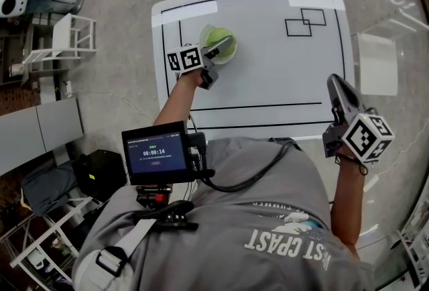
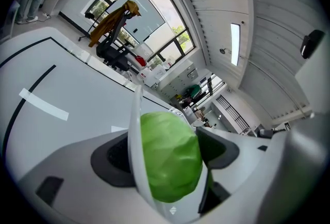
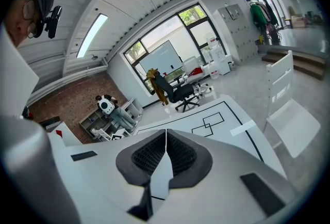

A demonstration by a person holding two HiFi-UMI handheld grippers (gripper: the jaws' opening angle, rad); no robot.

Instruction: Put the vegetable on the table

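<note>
Vegetable (image 1: 216,36): round, light green, sitting in a clear bowl (image 1: 230,53) at the far left part of the table (image 1: 268,68). We see it fill the gap between the jaws in the left gripper view (image 2: 170,158).
Bowl: its thin see-through wall (image 2: 135,130) stands upright between the left pad and the vegetable. We can't tell whether its base rests on the tabletop or is lifted.
Left gripper (image 1: 218,48): reaches over the bowl from the near left. Jaws stand fairly wide and pinch the bowl wall and the vegetable together, with one pad against the wall and the other against the green (image 2: 167,150). Its marker cube (image 1: 185,58) sits just behind the bowl.
Right gripper (image 1: 338,85): well apart from the bowl, off the table's near right corner. Jaws pressed together with nothing between them (image 3: 166,138). Its marker cube (image 1: 367,137) is nearest the camera.
Table markings: a black outline runs along the edge, two overlapping black squares (image 1: 305,21) sit at the far right, and a white tape strip (image 1: 315,1) lies on the far edge.
Chest screen (image 1: 155,152): mounted on the person's front, lit blue.
Surroundings: we note a white chair (image 1: 377,63) just right of the table and a black office chair (image 3: 175,91) with a yellow jacket (image 2: 111,19) beyond it, near big windows.
</note>
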